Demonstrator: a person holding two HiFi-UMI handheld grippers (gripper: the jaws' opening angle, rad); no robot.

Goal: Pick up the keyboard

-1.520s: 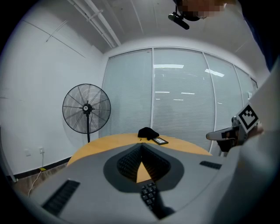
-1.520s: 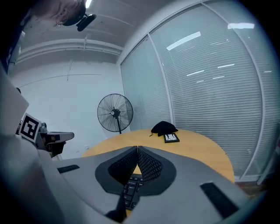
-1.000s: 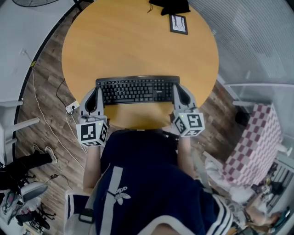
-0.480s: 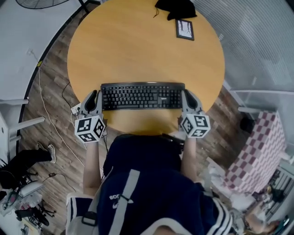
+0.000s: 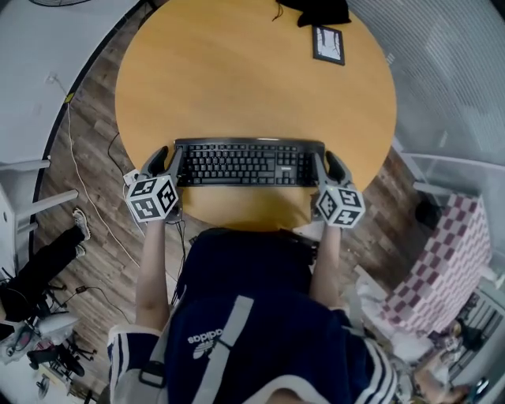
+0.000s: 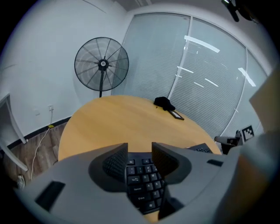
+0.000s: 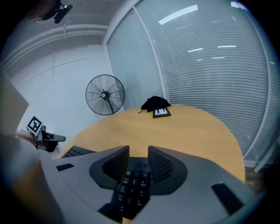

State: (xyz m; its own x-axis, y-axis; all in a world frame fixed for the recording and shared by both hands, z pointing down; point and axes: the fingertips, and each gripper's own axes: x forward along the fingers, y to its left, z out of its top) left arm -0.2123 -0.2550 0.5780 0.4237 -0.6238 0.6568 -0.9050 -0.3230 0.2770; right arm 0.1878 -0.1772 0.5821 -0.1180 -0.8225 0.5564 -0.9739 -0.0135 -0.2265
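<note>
The black keyboard (image 5: 248, 162) is seen lying flat on the round wooden surface (image 5: 237, 79), close to the edge nearest the person, with its long side set across the head view. Its left end is flanked by the left tool (image 5: 169, 160) and its right end by the right tool (image 5: 327, 166).

In the left gripper view the jaws are shown standing apart, having just been opening. The end rows of keys are framed in the gap between them, and no pad is seen pressed on the keyboard. The same is found in the right gripper view: the jaws are parted, having just been opening, and the keyboard's other end is seen between them, unclamped.

Both tools are angled downward toward the surface, and the rest of the near half of the surface is left bare.

At the far edge a small framed picture (image 5: 329, 45) is laid flat, and a black bundle (image 5: 319, 9) is placed just beyond it, touching or nearly so. Past that edge a standing fan (image 6: 101, 64) is seen against a white wall, and slatted blinds (image 7: 210, 65) are seen along the other side.

Wood-plank floor (image 5: 87, 142) is shown around the surface, and a white cable (image 5: 76, 170) is trailed across it at the left. A pink-and-white chequered cloth (image 5: 446, 252) is seen at the right.
</note>
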